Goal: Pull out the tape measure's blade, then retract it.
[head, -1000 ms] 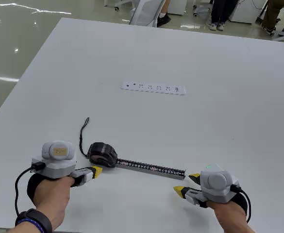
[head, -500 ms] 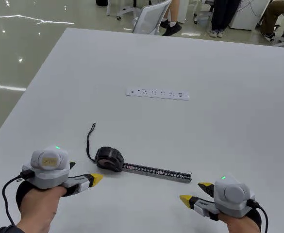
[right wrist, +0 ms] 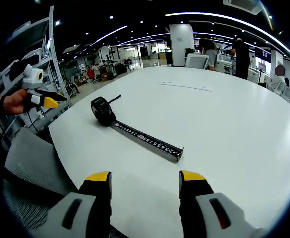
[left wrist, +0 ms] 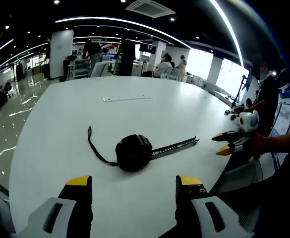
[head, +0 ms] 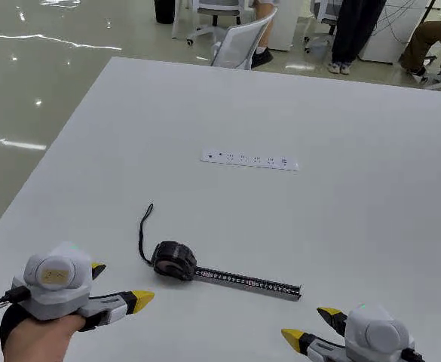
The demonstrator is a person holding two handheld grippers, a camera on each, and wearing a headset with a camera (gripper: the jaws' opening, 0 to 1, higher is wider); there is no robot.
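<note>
Worktop [head: 356, 151] bears the tape measure [head: 174, 260], blade [head: 250, 283] still out, while the left gripper [head: 122, 283] and right gripper [head: 309, 325], open and empty, back away from it, retraction pending.

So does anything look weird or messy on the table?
Only one thing: the tape measure has its blade lying pulled out across the white table, not wound back. The left gripper and right gripper are both open, apart from it. Nothing looks spilled or broken.

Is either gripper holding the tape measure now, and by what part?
Nothing held: left gripper and right gripper are both open, apart from the tape measure.
</note>
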